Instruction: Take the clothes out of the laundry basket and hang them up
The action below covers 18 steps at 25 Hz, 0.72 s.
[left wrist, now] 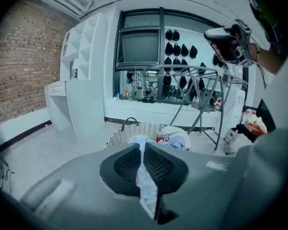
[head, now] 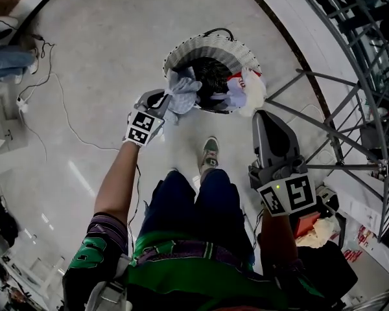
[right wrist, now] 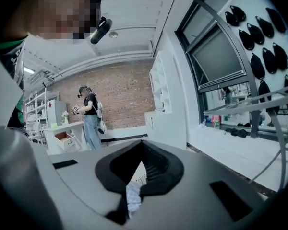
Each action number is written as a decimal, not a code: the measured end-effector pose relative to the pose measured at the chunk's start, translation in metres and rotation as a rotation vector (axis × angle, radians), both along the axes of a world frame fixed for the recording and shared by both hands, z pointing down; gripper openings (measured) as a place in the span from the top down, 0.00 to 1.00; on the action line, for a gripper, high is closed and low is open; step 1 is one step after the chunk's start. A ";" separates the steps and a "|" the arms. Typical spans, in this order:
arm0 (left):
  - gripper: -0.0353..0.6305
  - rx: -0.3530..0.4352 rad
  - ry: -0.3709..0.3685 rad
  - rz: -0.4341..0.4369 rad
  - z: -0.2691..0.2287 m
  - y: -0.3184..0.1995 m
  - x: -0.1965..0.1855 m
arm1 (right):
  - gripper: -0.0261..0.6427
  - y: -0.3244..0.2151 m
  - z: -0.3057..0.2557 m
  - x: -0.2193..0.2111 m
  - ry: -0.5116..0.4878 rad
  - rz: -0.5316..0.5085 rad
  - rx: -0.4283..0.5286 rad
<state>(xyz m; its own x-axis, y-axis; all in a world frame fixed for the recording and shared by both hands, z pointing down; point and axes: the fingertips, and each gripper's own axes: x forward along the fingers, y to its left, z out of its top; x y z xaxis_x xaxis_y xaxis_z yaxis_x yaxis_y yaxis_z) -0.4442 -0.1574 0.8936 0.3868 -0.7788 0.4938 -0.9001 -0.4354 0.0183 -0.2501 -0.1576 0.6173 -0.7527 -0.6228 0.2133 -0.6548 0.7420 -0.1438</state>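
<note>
Right gripper (right wrist: 144, 159): jaws pressed together. Left gripper (left wrist: 143, 164): jaws pinching a pale garment (head: 183, 91), which bunches over the near rim of the wicker laundry basket (head: 201, 44). More clothes (head: 243, 86) lie inside. Drying rack (head: 350, 109) stands at the right.

Right gripper (right wrist: 143, 157): jaws together, with a slit below the pads showing pale cloth (right wrist: 133, 195); contact not clear. Beyond is a brick wall (right wrist: 120, 97), where a person (right wrist: 90, 116) stands by a white desk (right wrist: 62, 138). White shelves (right wrist: 161, 85) centre, window (right wrist: 223, 56) to the right.
</note>
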 end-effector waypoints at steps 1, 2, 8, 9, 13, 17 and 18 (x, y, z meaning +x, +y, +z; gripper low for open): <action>0.91 0.005 0.003 0.003 -0.017 0.002 0.000 | 0.96 0.004 -0.014 0.000 0.001 0.003 0.002; 0.91 0.010 0.001 0.011 -0.033 0.004 0.000 | 0.96 0.007 -0.029 0.000 0.001 0.006 0.005; 0.91 0.062 -0.028 0.061 -0.133 0.014 -0.003 | 0.96 0.033 -0.109 0.000 -0.008 0.031 0.037; 0.91 0.076 -0.030 0.066 -0.150 0.017 -0.004 | 0.96 0.039 -0.121 -0.001 -0.012 0.034 0.044; 0.91 0.143 -0.033 0.097 -0.217 0.031 -0.002 | 0.96 0.065 -0.164 -0.005 -0.027 0.053 0.080; 0.91 0.191 -0.035 0.131 -0.268 0.049 0.005 | 0.96 0.095 -0.189 -0.002 -0.021 0.080 0.084; 0.91 0.200 -0.038 0.144 -0.279 0.054 0.008 | 0.96 0.102 -0.194 0.002 -0.021 0.089 0.082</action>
